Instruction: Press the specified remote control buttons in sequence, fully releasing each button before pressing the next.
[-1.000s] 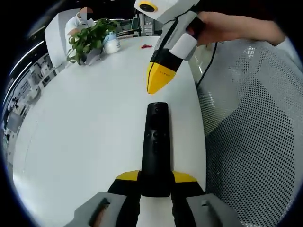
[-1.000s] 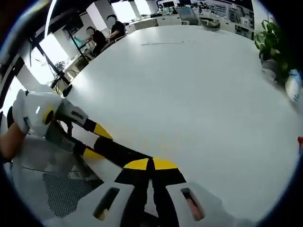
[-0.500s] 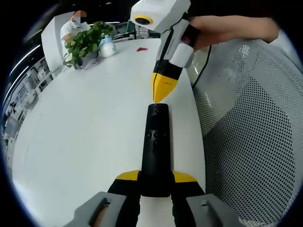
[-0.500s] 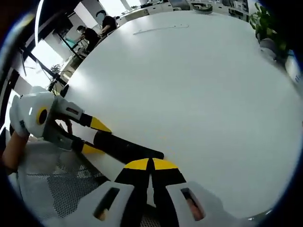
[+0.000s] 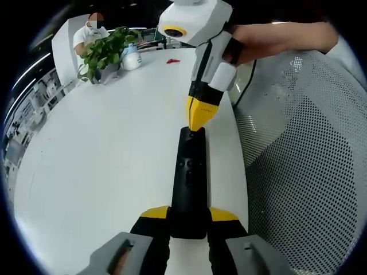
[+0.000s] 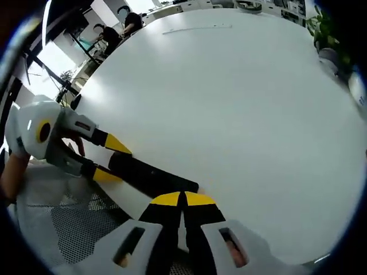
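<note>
Holding a slim black remote control (image 5: 188, 183) flat over the white table (image 5: 97, 166), near its edge, beside a grey mesh chair back (image 5: 304, 172). Clamping its near end between the yellow-tipped jaws of the left gripper (image 5: 189, 220), one jaw on each long side. Bringing down the right gripper (image 5: 199, 121), jaws pressed together into a single yellow point, onto the far end of the remote, tip touching or just above the top button (too small to say which). Showing the same meeting from the right gripper view: closed tips of the right gripper (image 6: 183, 200) at the end of the remote control (image 6: 150, 175), with the left gripper (image 6: 98, 157) gripping the opposite end.

Judging the remote light, rigid and hard-shelled, matt plastic with a rounded end and small raised buttons down the middle; likely slick against the smooth tabletop, so best pinched across its narrow sides at the button-free end, as here. Pressing straight down with a light touch looking advisable, to keep the body from tipping in the grip.

Standing far across the table: a leafy potted plant (image 5: 103, 52) and a white bottle (image 5: 131, 56).
</note>
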`<move>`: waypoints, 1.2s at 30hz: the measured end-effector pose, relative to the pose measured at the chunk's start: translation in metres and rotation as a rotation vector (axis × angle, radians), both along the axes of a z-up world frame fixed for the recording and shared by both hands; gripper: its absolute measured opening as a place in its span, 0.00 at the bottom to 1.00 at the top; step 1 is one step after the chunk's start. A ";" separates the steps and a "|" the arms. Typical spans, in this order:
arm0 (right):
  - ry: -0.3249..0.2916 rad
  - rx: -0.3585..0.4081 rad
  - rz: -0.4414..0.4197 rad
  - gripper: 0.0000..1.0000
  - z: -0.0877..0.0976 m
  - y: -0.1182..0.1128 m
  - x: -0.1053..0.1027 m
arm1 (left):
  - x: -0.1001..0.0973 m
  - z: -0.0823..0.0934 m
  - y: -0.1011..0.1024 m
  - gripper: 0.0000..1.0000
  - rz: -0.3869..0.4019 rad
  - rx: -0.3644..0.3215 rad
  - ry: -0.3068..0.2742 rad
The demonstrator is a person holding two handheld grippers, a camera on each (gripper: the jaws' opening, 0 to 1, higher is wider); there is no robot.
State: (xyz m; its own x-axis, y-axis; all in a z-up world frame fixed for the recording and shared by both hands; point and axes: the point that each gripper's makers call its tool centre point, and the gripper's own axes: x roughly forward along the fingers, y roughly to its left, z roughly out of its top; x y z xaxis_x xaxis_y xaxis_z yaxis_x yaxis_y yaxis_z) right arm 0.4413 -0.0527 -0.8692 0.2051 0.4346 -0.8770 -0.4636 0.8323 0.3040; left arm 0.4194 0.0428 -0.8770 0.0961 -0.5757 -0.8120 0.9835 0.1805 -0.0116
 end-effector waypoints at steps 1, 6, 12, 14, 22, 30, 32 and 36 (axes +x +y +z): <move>-0.002 0.002 -0.001 0.00 0.000 0.000 0.000 | 0.000 0.000 0.000 0.24 0.001 -0.001 0.000; 0.018 0.017 -0.022 0.00 -0.002 -0.001 0.001 | 0.000 0.000 0.000 0.24 0.005 -0.013 0.000; 0.009 0.021 -0.038 0.00 -0.002 -0.002 -0.001 | 0.001 0.000 -0.001 0.24 0.024 -0.027 0.003; 0.016 0.027 -0.049 0.00 -0.002 -0.002 -0.001 | 0.001 0.000 -0.002 0.25 0.033 -0.035 0.002; 0.017 0.028 -0.052 0.00 -0.003 -0.002 0.000 | 0.001 0.001 -0.002 0.25 0.037 -0.039 0.001; 0.025 0.043 -0.070 0.00 -0.001 -0.002 0.000 | 0.001 0.001 -0.001 0.25 0.032 -0.039 -0.002; 0.025 0.041 -0.068 0.00 -0.002 -0.002 0.000 | 0.001 0.001 -0.001 0.25 0.033 -0.039 -0.002; 0.015 0.025 -0.047 0.00 -0.001 -0.001 -0.001 | 0.001 0.001 -0.001 0.25 0.032 -0.040 -0.003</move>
State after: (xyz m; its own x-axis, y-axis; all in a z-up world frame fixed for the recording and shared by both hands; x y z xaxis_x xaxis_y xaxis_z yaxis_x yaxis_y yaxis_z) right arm 0.4405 -0.0532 -0.8704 0.2123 0.4465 -0.8693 -0.4197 0.8450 0.3315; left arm 0.4202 0.0414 -0.8762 0.1175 -0.6040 -0.7883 0.9773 0.2114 -0.0163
